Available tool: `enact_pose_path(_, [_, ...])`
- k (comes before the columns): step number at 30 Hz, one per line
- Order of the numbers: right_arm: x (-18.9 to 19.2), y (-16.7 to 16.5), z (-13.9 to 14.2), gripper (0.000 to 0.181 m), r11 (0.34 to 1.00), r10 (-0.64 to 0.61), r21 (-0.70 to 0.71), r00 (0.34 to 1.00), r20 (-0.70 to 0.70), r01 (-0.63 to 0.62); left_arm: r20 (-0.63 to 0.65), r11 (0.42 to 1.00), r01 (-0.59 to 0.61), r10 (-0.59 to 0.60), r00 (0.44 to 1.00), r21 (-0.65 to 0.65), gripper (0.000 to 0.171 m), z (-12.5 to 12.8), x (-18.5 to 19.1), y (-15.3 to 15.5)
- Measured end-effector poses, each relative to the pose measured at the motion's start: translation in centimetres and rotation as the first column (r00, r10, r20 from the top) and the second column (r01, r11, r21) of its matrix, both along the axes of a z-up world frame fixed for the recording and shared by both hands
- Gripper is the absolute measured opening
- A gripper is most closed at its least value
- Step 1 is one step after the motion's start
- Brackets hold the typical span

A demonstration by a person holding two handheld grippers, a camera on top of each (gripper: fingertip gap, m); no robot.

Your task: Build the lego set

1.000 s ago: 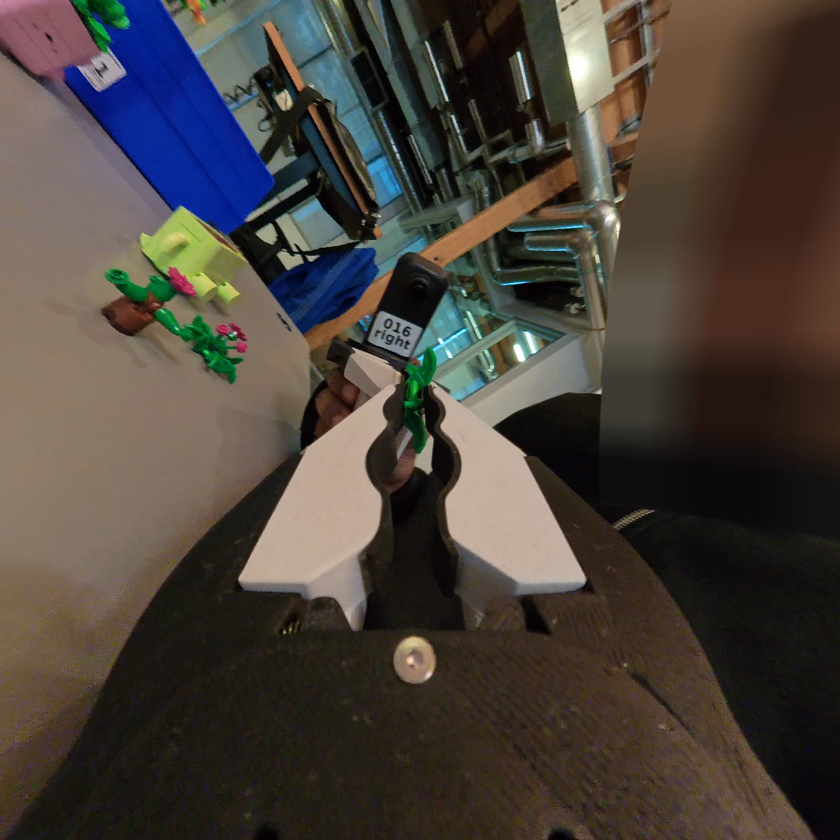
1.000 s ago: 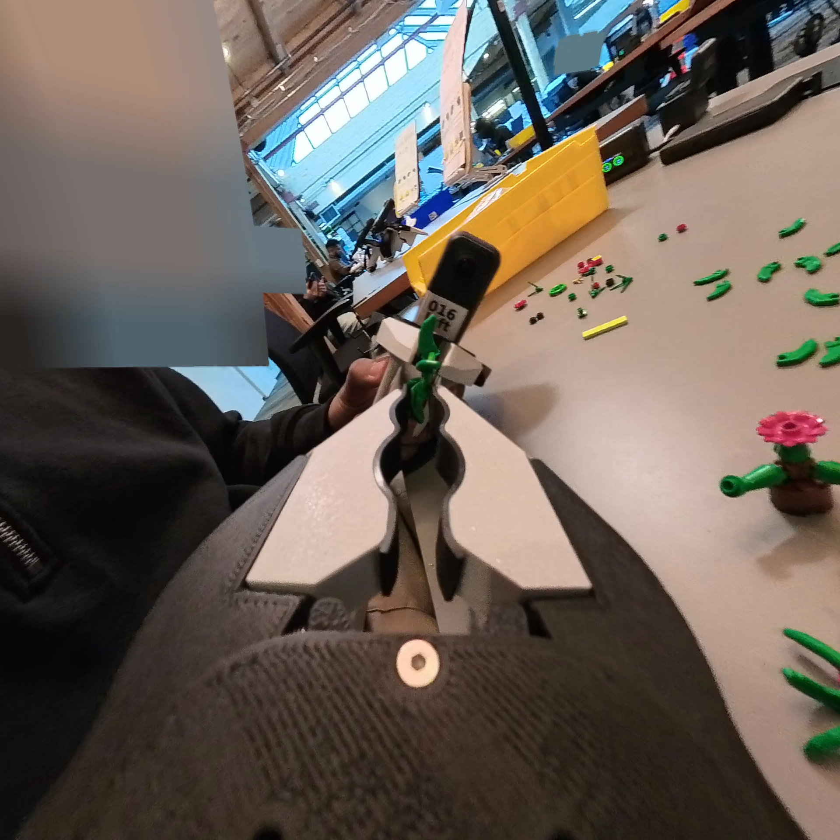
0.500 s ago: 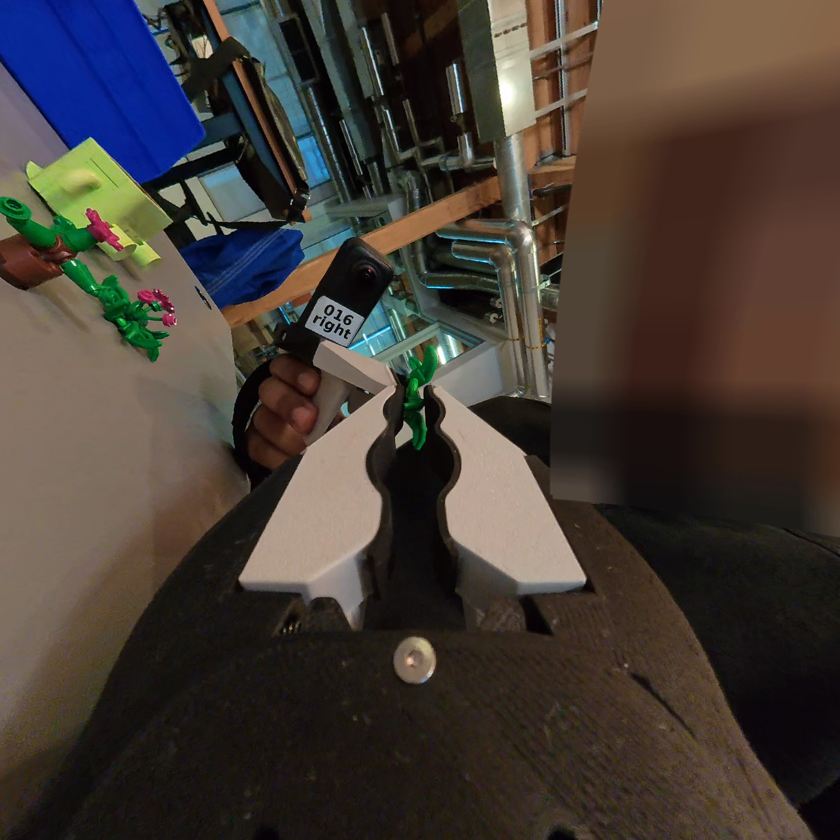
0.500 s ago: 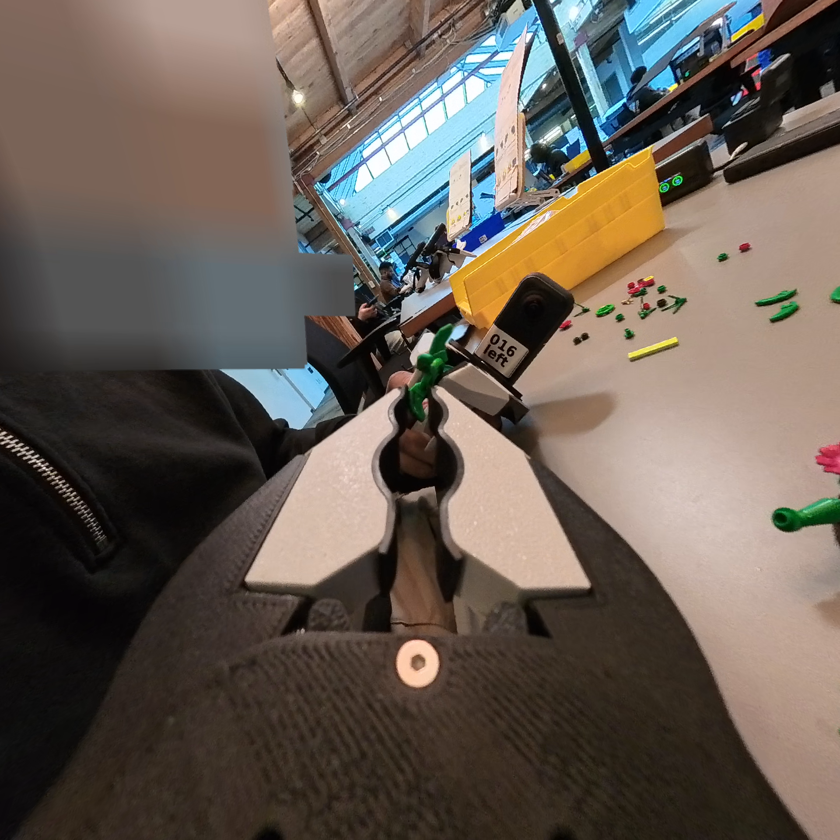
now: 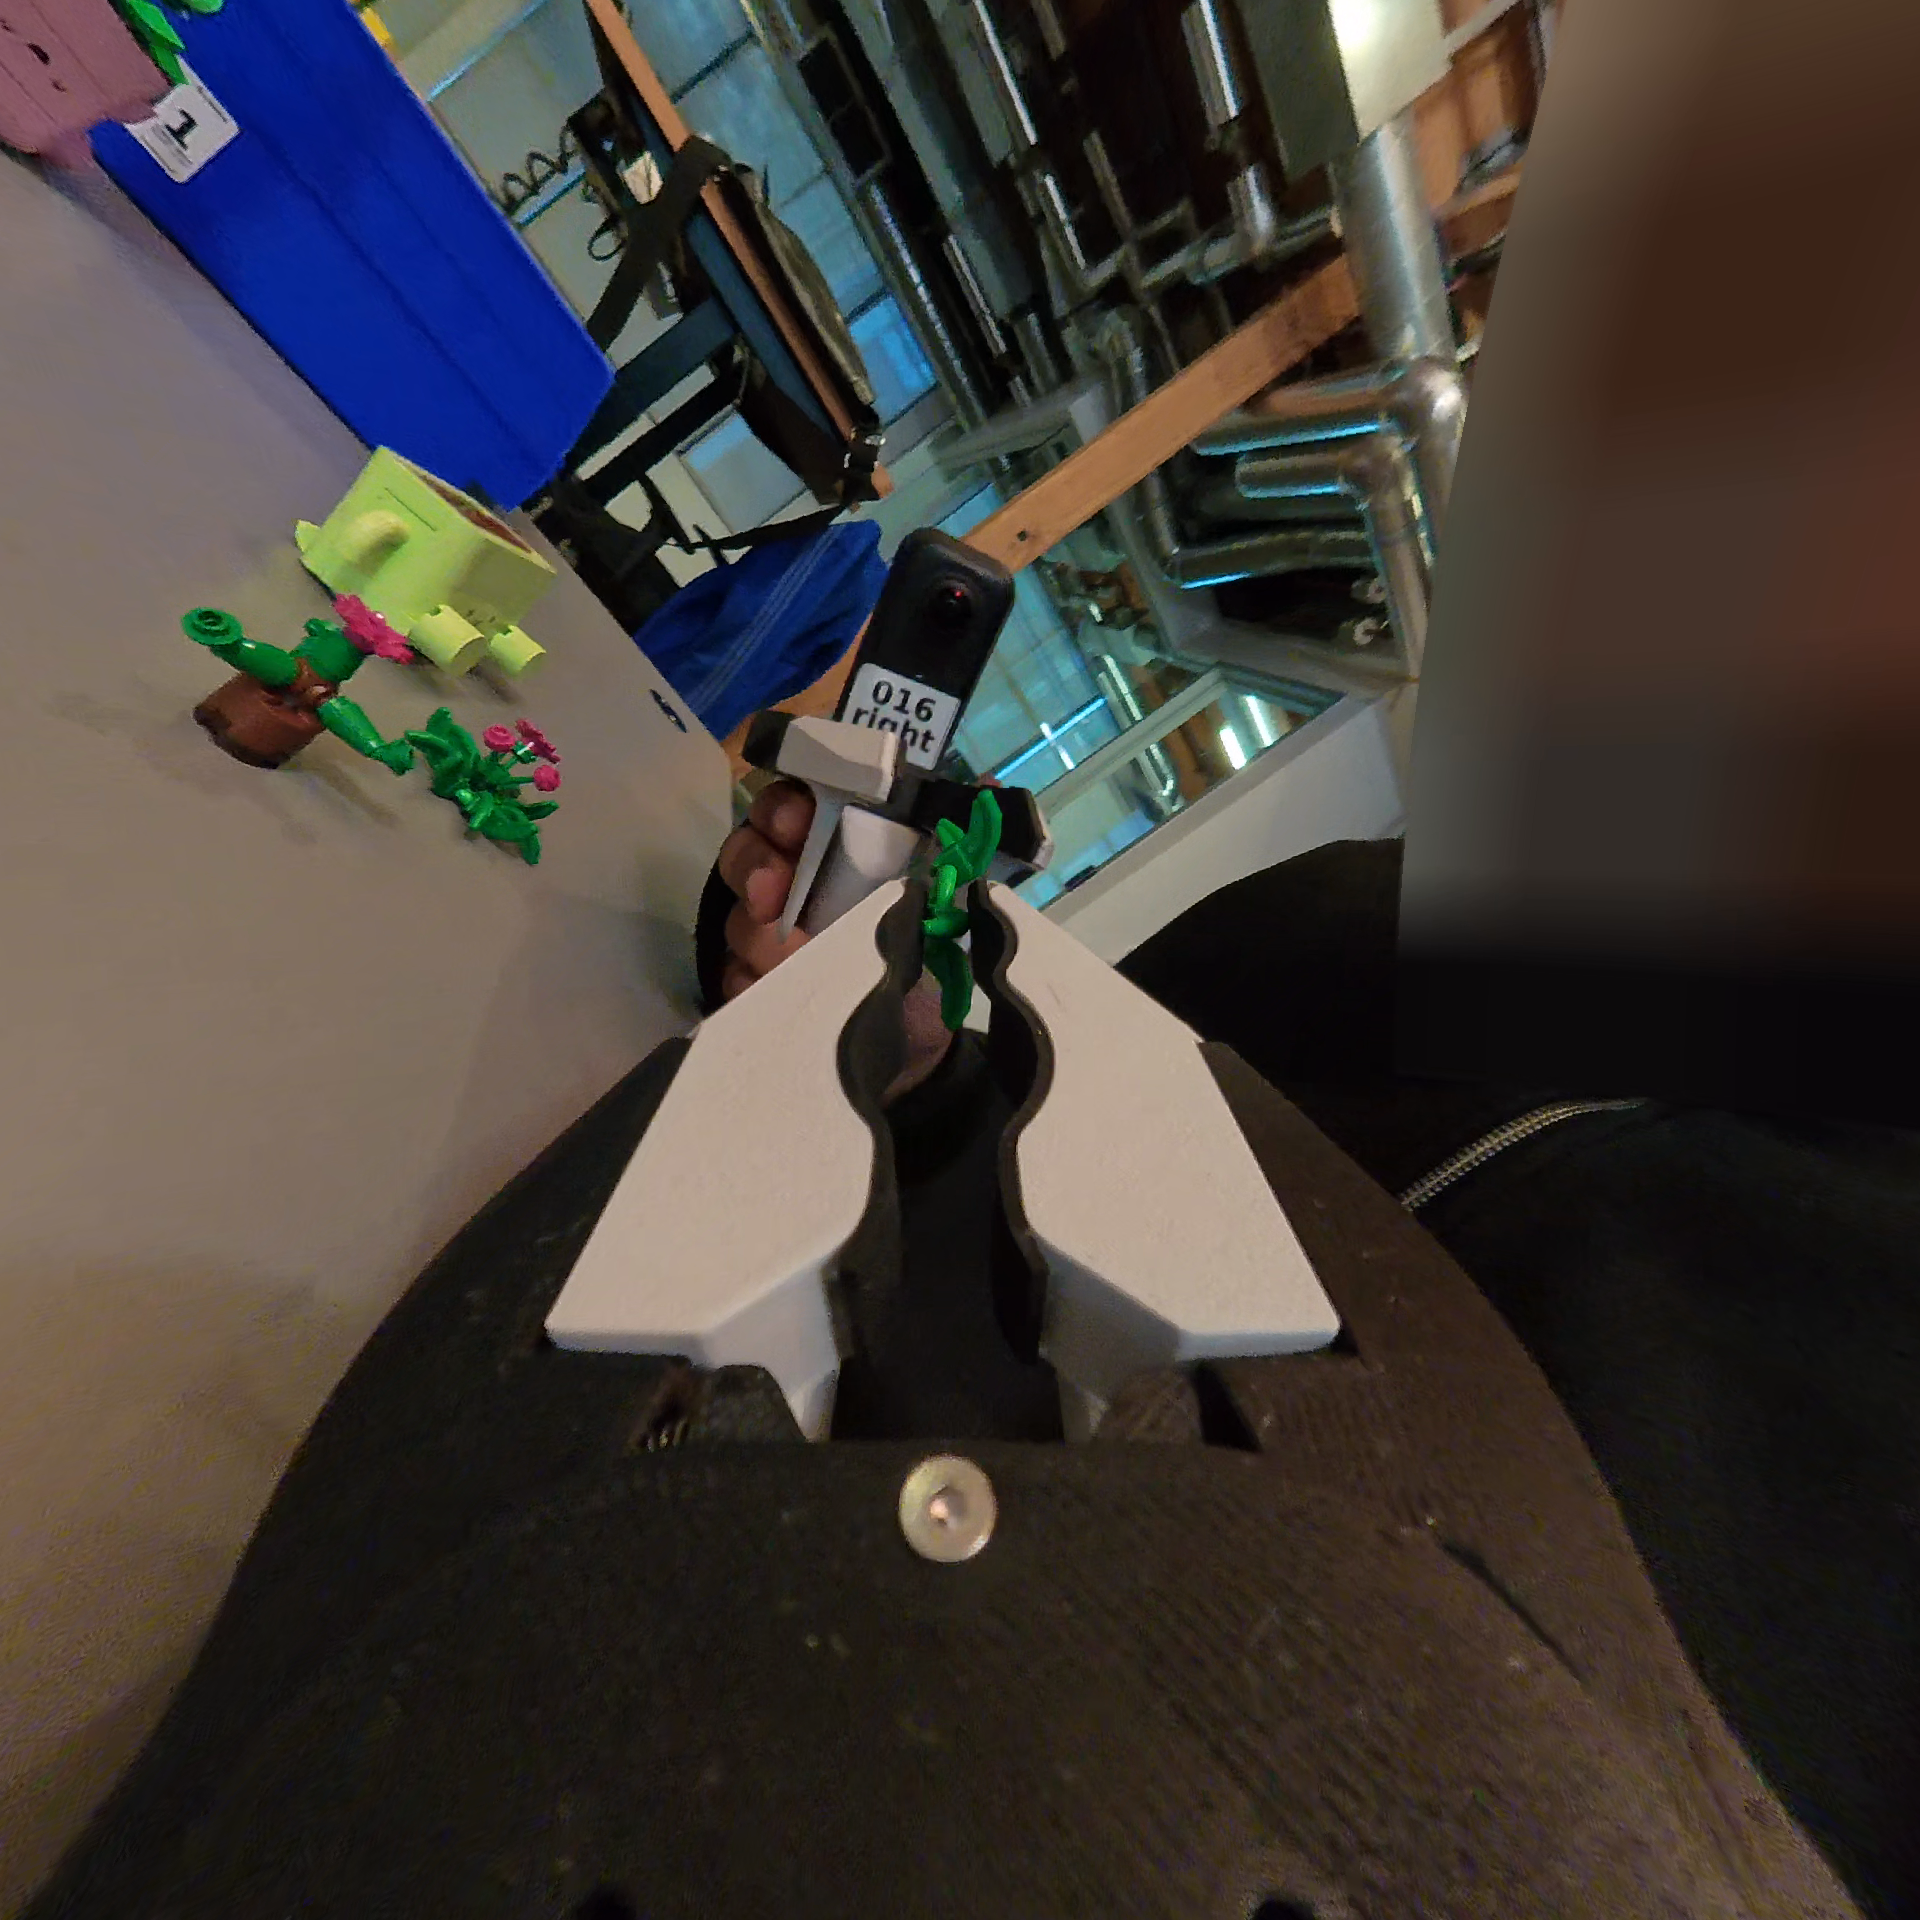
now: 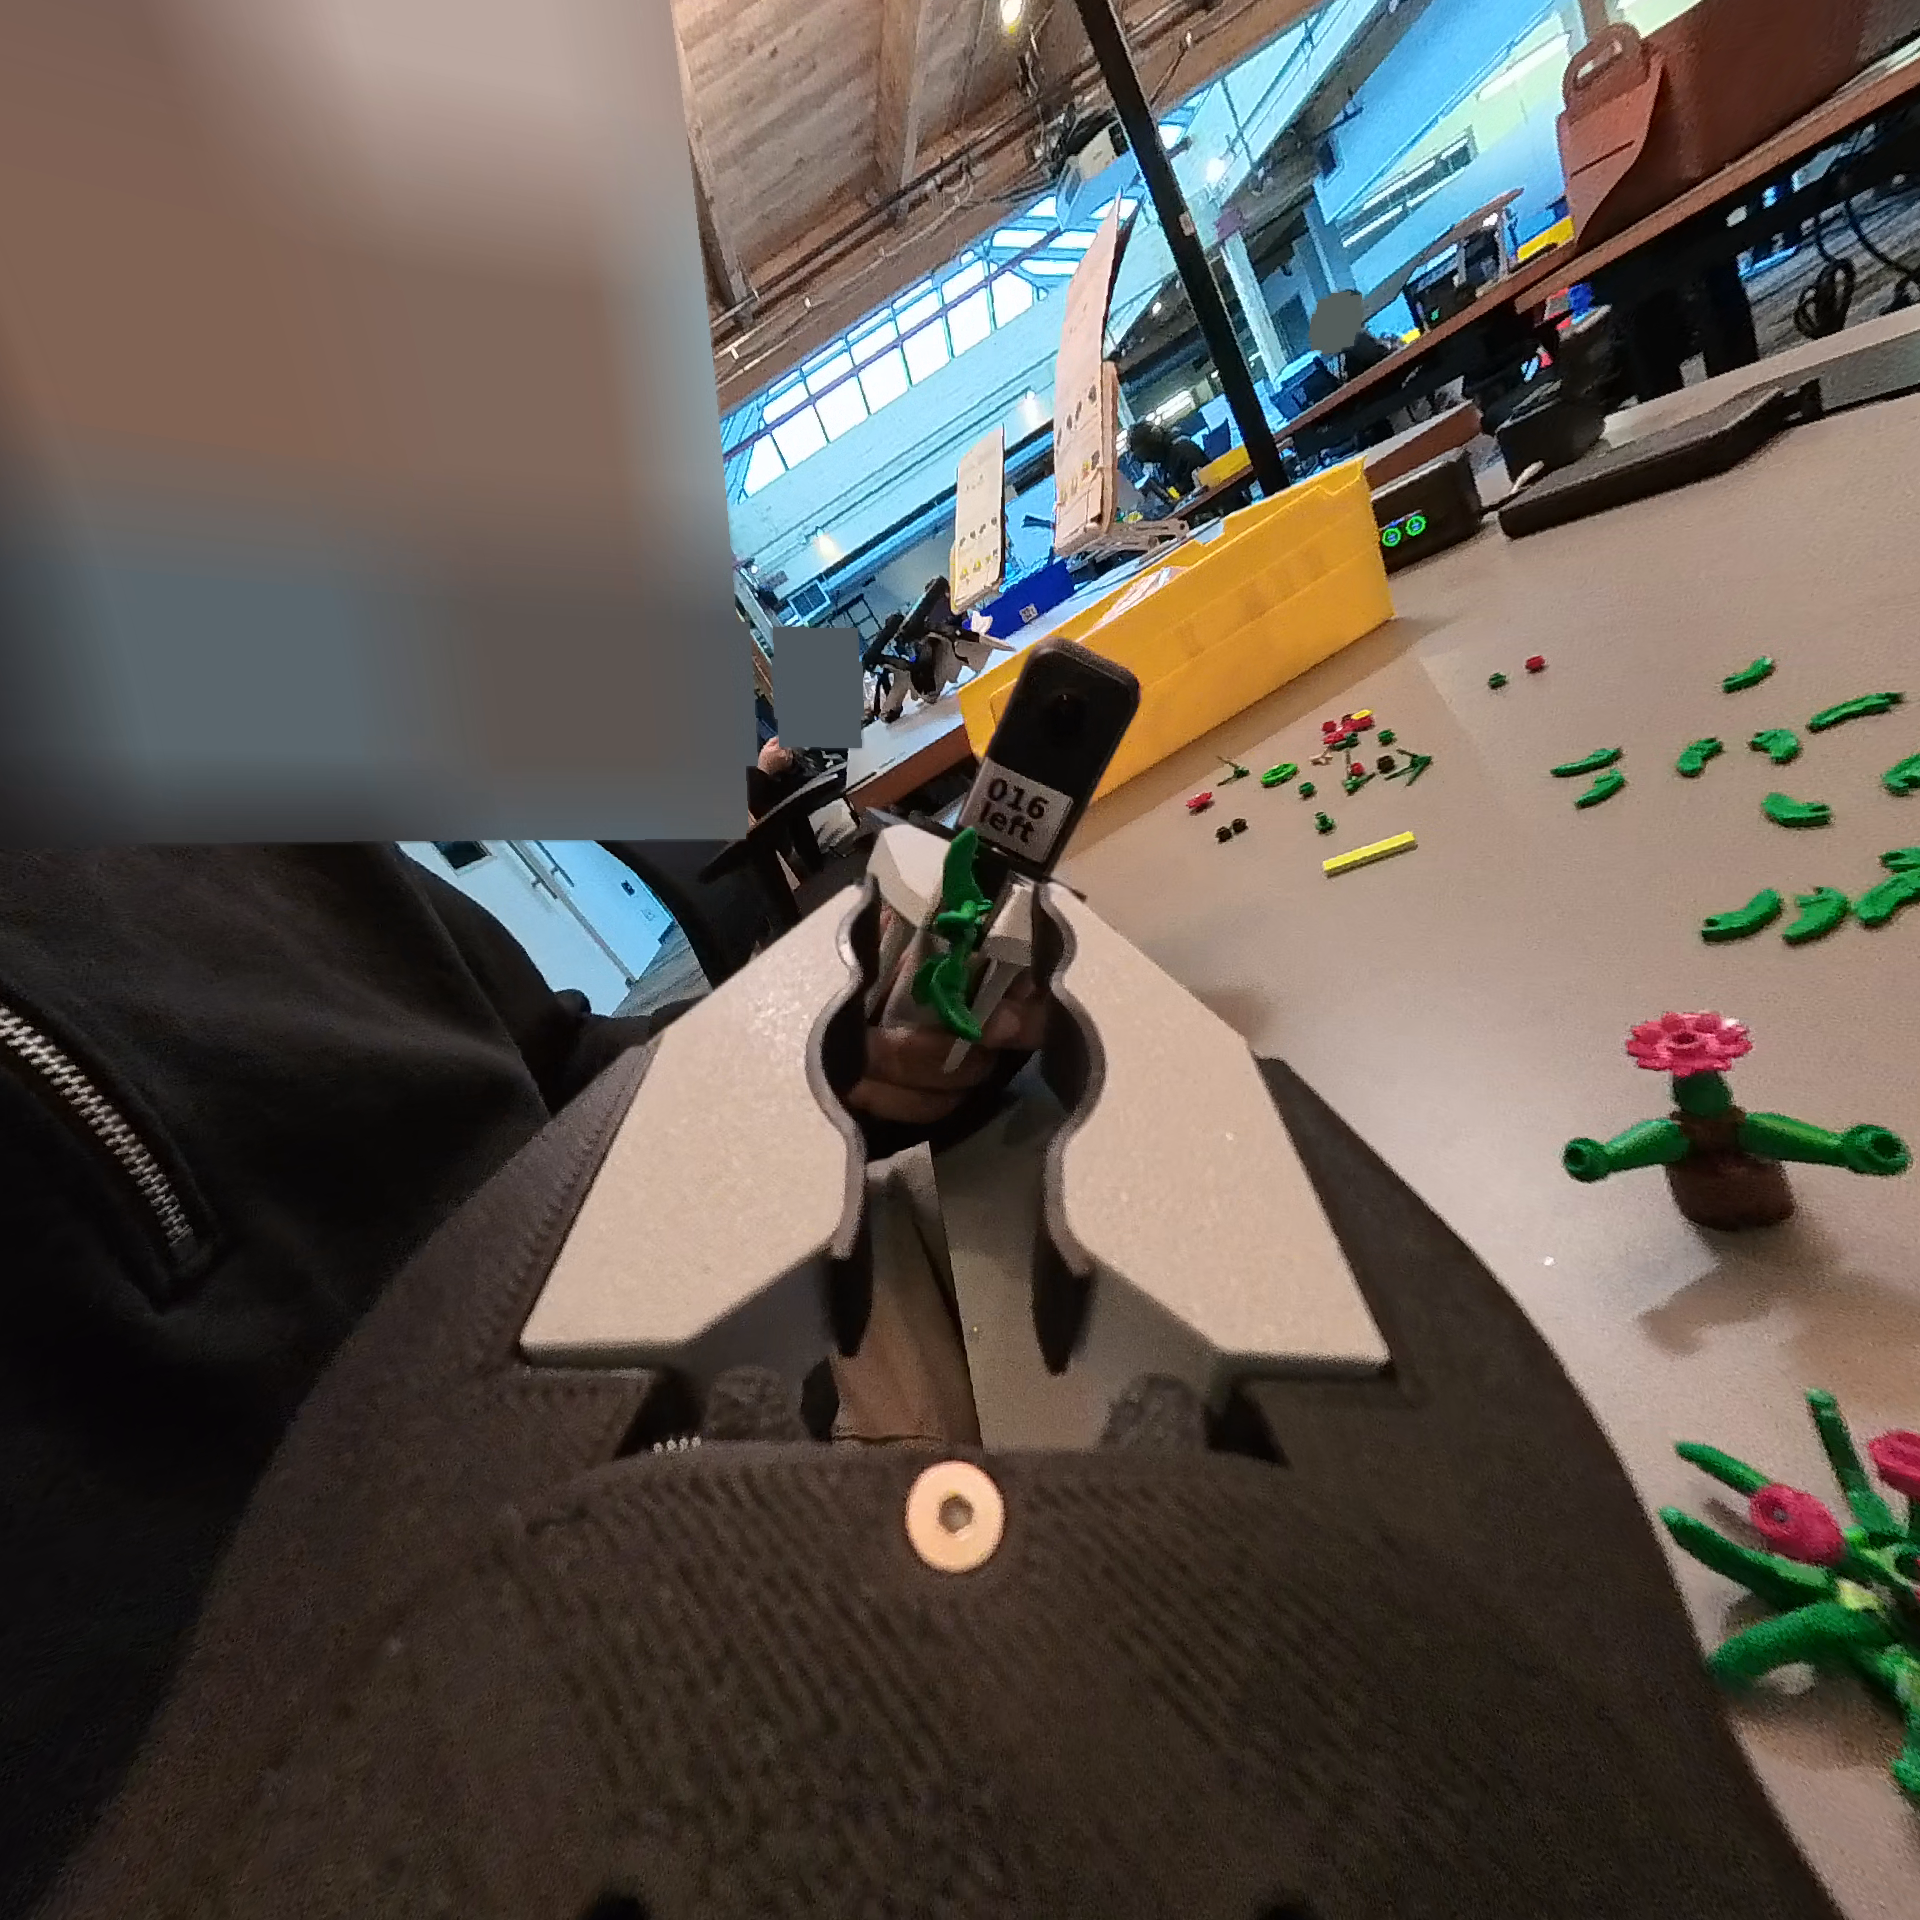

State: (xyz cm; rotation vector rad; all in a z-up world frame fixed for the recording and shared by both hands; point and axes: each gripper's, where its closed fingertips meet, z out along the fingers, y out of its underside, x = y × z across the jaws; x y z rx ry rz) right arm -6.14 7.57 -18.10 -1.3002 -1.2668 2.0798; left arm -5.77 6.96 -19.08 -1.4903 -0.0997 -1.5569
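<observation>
A small green leafy stem piece (image 5: 951, 914) is held off the table, pinched between the tips of my left gripper (image 5: 945, 894), whose jaws are shut on it. My right gripper (image 6: 954, 909) faces the left one head-on. Its jaws stand apart on either side of the same green piece (image 6: 956, 951) without gripping it. A brown pot with green stems and a pink flower (image 6: 1725, 1174) stands on the grey table (image 6: 1455, 1039). It also shows in the left wrist view (image 5: 270, 707). Next to it lies a green sprig cluster with pink blossoms (image 6: 1818, 1558), also in the left wrist view (image 5: 488, 779).
Several loose green leaf pieces (image 6: 1787, 810), small bits (image 6: 1340, 758) and a yellow bar (image 6: 1369, 854) lie scattered on the table. A yellow bin (image 6: 1195, 644) stands behind them. A lime-green block build (image 5: 426, 561) and a blue bin (image 5: 343, 260) stand at the far side. The person's dark jacket is close behind both grippers.
My right gripper has opened and let go of the green stem piece. My left gripper still pinches it. Both grippers have swung back to face each other.
</observation>
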Motion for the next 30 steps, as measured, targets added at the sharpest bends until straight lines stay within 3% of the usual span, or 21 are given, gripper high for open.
enact_pose_path(9, [0.2, -0.8, -0.7, 0.027, 0.996, 0.058, 0.057, 0.997, 0.041, -0.061, -0.243, 1.0, -0.017, 0.015, 0.97, -0.005, 0.005, -1.7, 1.1, 0.1])
enact_pose_path(15, [0.1, -1.9, -1.9, 0.013, 0.983, 0.08, 0.156, 0.992, 0.097, -0.095, -0.297, 1.0, 0.003, -0.001, 0.955, 0.005, 0.005, -1.9, 1.8, -0.2])
enact_pose_path(20, [0.1, -1.8, -2.0, 0.004, 0.983, 0.081, 0.157, 0.99, 0.115, -0.099, -0.385, 0.999, -0.017, 0.03, 0.922, 0.038, 0.005, -2.2, 1.9, -0.2])
enact_pose_path(24, [-0.1, -1.7, -2.3, 0.004, 0.987, 0.09, 0.12, 0.983, 0.159, -0.11, -0.523, 0.994, -0.067, 0.101, 0.846, 0.084, 0.005, -2.6, 1.6, -0.1])
enact_pose_path(30, [-0.3, -1.5, -2.0, 0.003, 0.981, 0.173, -0.117, 0.965, 0.198, -0.152, -0.582, 0.986, -0.107, 0.163, 0.797, 0.128, 0.005, -2.5, 1.4, 0.0])
